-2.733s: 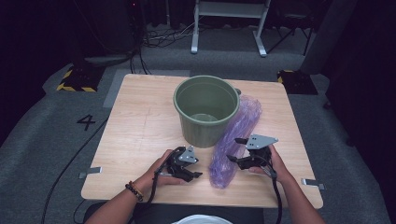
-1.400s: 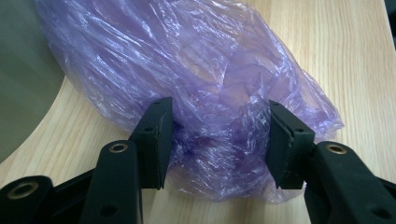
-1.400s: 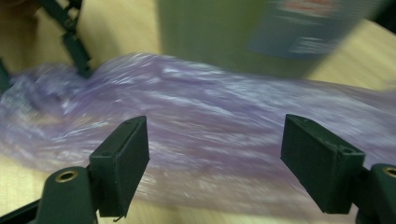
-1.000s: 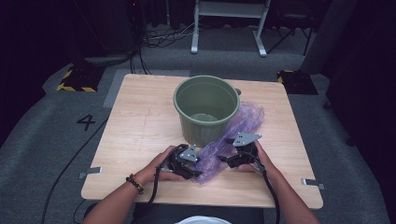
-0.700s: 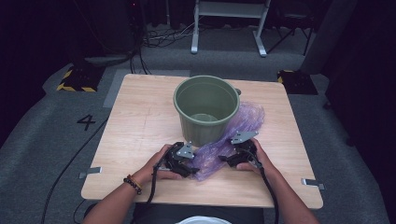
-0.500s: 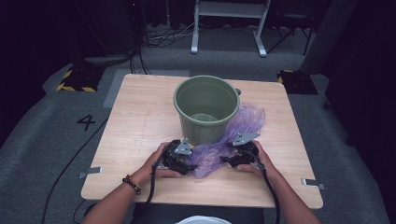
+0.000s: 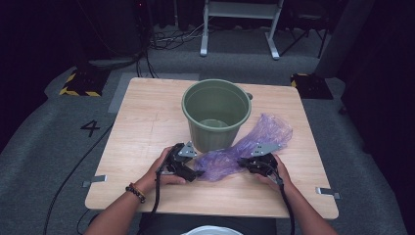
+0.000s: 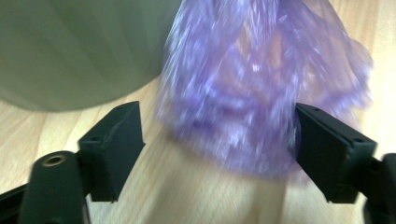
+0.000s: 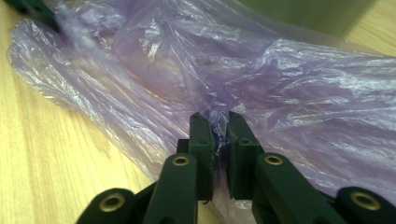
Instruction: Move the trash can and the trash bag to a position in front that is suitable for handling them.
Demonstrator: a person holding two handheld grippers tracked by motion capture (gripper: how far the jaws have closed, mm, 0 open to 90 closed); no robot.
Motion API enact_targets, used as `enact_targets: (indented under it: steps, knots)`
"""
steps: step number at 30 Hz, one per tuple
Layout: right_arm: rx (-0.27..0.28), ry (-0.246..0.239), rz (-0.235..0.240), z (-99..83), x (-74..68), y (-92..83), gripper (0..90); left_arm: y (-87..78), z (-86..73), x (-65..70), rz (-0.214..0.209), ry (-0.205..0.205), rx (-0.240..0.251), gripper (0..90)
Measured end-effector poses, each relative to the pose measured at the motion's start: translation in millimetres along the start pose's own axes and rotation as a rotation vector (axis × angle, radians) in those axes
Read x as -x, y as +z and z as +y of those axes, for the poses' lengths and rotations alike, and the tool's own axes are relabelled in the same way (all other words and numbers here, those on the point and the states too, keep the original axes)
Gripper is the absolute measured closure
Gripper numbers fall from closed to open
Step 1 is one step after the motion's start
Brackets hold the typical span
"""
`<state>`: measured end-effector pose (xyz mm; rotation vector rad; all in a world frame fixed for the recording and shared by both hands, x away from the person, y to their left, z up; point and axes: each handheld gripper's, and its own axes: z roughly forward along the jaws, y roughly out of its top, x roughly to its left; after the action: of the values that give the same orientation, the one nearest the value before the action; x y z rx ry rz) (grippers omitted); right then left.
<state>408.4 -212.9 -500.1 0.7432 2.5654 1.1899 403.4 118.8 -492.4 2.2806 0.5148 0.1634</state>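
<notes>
A thin purple plastic bag (image 7: pixel 244 149) lies crumpled on the wooden table (image 7: pixel 147 112), in front of and to the right of a green bucket (image 7: pixel 217 115). My left gripper (image 7: pixel 193 171) is at the bag's near left end. Its jaws have just been opening and stand wide apart (image 8: pixel 215 116), with the blurred bag (image 8: pixel 252 93) between them and no pad pressing on it. My right gripper (image 7: pixel 244 164) has just been closing and is shut (image 9: pixel 217 119) on a fold of the bag (image 9: pixel 187 60). The bucket wall (image 8: pixel 70 46) stands close behind.
The bucket stands upright at the table's middle, open and with nothing visible inside. Bare wood lies to its left and along the front edge. A white round object (image 7: pixel 210 230) shows at the bottom edge. Grey floor surrounds the table.
Both hands have come in on the bag's near end, and it has been bunched and drawn left in front of the bucket. Over the last second the left hand has drifted slightly left.
</notes>
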Motion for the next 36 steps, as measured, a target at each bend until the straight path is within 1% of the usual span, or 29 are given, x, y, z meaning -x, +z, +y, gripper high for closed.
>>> enact_targets:
  steps: [1,2,3,4,5,6,7,8,9,10,11,12,13,15,16,17,18,19,20,21,22,23,24,26,27,29,31,34,36]
  knots:
    - [0.002,0.002,-0.005,-1.7,1.0,-1.9,85.3,-3.7,-2.0,-1.3,-0.012,-0.010,0.013,18.3]
    - [0.002,0.007,-0.014,-3.1,1.9,-3.6,85.8,-3.7,-2.0,-1.3,-0.012,-0.010,0.013,17.6]
    - [0.000,0.013,-0.025,-4.4,3.1,-5.5,86.2,-10.9,-6.1,-3.9,-0.016,-0.020,0.027,17.1]
    - [0.000,0.013,-0.025,-4.4,3.1,-5.5,86.2,-10.9,-6.1,-3.9,-0.016,-0.020,0.027,16.9]
    - [0.006,0.027,-0.033,-6.9,6.5,-9.1,86.4,-17.4,-10.4,-5.7,-0.001,-0.027,0.023,16.9]
    - [0.006,0.027,-0.033,-6.9,6.5,-9.1,86.4,-17.4,-10.4,-5.7,-0.001,-0.027,0.023,16.8]
    - [0.012,0.041,-0.053,-8.4,10.0,-13.4,86.7,-22.6,-15.7,-7.9,0.018,-0.041,0.016,16.8]
    - [0.012,0.041,-0.053,-8.4,10.0,-13.4,86.7,-22.6,-15.7,-7.9,0.018,-0.041,0.016,16.9]
    - [0.029,0.058,-0.062,-9.4,13.7,-18.4,86.7,-25.1,-18.7,-9.2,0.019,-0.048,0.010,16.8]
    - [0.033,0.063,-0.077,-9.8,15.2,-20.8,86.7,-27.6,-22.2,-10.4,0.018,-0.054,0.006,16.6]
    - [0.036,0.065,-0.089,-10.2,16.9,-23.2,86.7,-31.9,-29.1,-12.5,0.031,-0.065,-0.001,16.5]
    - [0.036,0.065,-0.089,-10.2,16.9,-23.2,86.7,-31.9,-29.1,-12.5,0.031,-0.065,-0.001,16.5]
    - [0.051,0.080,-0.101,-11.7,20.2,-27.9,86.7,-36.6,-35.3,-14.1,0.045,-0.068,-0.012,16.4]
    - [0.054,0.091,-0.117,-13.7,23.3,-31.2,86.7,-40.5,-40.4,-15.2,0.047,-0.072,-0.008,16.4]
    - [0.056,0.095,-0.121,-14.5,24.4,-32.2,86.7,-40.5,-40.4,-15.2,0.047,-0.072,-0.008,16.4]
    - [0.060,0.100,-0.126,-15.7,26.1,-33.7,86.7,-43.6,-45.4,-15.4,0.038,-0.086,-0.004,16.3]
    - [0.062,0.103,-0.128,-16.3,27.0,-34.6,86.7,-43.6,-45.4,-15.4,0.038,-0.086,-0.004,16.3]
    - [0.062,0.103,-0.128,-16.3,27.0,-34.6,86.7,-44.3,-47.3,-15.4,0.044,-0.085,-0.009,16.3]
    - [0.066,0.108,-0.139,-17.3,28.8,-36.7,86.8,-44.4,-49.2,-15.1,0.056,-0.088,-0.016,16.4]
    - [0.074,0.113,-0.141,-17.8,29.8,-38.0,86.8,-44.9,-53.4,-14.8,0.063,-0.107,-0.010,16.4]
    - [0.081,0.118,-0.143,-18.1,30.4,-38.8,86.9,-44.9,-53.4,-14.8,0.063,-0.107,-0.010,16.4]
    - [0.083,0.117,-0.142,-18.3,30.7,-39.4,86.9,-45.1,-54.6,-13.9,0.078,-0.107,-0.005,16.4]
    - [0.087,0.115,-0.143,-18.5,30.8,-40.2,87.0,-44.8,-54.8,-13.7,0.083,-0.103,-0.004,16.5]
    - [0.096,0.117,-0.146,-18.3,31.1,-41.4,87.0,-42.8,-54.9,-13.0,0.112,-0.097,0.000,16.4]
    - [0.101,0.117,-0.149,-18.1,31.3,-42.0,87.0,-42.0,-54.3,-12.3,0.126,-0.088,-0.011,16.3]
    - [0.110,0.118,-0.152,-17.6,32.0,-43.2,87.1,-40.8,-53.6,-12.6,0.127,-0.080,-0.010,15.6]
    - [0.117,0.122,-0.156,-17.3,32.3,-44.0,87.1,-40.6,-53.2,-12.9,0.129,-0.082,-0.012,15.5]
    - [0.142,0.124,-0.163,-15.5,33.2,-48.6,87.3,-39.3,-51.9,-14.6,0.133,-0.085,-0.012,15.5]
    - [0.145,0.125,-0.166,-15.2,33.3,-49.5,87.3,-38.8,-51.5,-15.2,0.131,-0.088,-0.010,15.5]
